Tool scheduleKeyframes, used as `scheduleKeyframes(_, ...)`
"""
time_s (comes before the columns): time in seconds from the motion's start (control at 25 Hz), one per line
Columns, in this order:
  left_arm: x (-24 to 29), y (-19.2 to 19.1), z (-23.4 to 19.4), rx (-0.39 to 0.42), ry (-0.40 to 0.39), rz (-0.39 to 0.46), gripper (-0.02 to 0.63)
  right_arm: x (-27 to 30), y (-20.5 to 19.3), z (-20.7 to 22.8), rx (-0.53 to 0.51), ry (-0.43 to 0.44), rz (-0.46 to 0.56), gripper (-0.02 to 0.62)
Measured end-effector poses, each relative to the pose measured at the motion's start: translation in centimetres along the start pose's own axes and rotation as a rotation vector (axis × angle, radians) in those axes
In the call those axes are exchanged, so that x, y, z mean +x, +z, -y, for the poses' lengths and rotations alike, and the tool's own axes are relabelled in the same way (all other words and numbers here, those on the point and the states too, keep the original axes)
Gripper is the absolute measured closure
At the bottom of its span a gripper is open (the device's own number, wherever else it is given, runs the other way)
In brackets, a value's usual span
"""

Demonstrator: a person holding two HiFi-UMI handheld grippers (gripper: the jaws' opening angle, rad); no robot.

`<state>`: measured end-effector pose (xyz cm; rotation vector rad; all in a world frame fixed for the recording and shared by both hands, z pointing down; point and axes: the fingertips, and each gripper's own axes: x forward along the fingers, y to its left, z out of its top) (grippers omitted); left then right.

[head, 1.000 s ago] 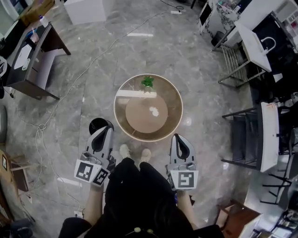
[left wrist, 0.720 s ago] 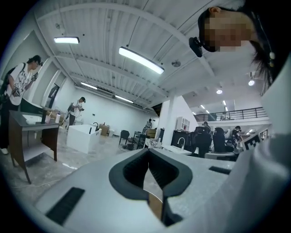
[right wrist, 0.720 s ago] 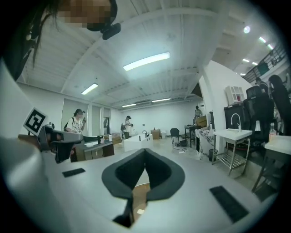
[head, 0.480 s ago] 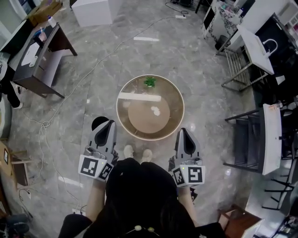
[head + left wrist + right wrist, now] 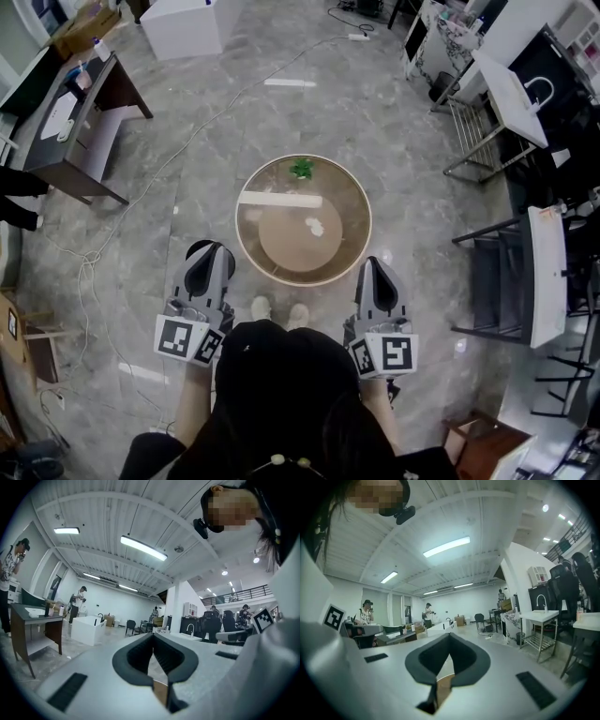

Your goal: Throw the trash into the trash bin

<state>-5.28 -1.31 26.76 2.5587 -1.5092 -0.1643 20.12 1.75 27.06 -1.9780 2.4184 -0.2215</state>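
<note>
Head view: crumpled white trash lies on the round table near a green plant. The black trash bin stands on the floor left of it, partly covered by the left gripper. Left gripper view: jaws together, empty. Right gripper view: the right gripper has its jaws together, empty.
</note>
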Motion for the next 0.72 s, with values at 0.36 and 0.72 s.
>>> scheduleKeyframes(0.36,0.3,0.4,-0.6,-0.008,-0.016,0.008,0.6,-0.5,0.6,0.2,-0.016,-0.04,0.005,0.594)
scheduleKeyframes(0.72,0.4,0.2,-1.5,-0.017,-0.02,0.008,0.6,-0.4,0.3,-0.3,-0.031,-0.057,-0.003,0.594)
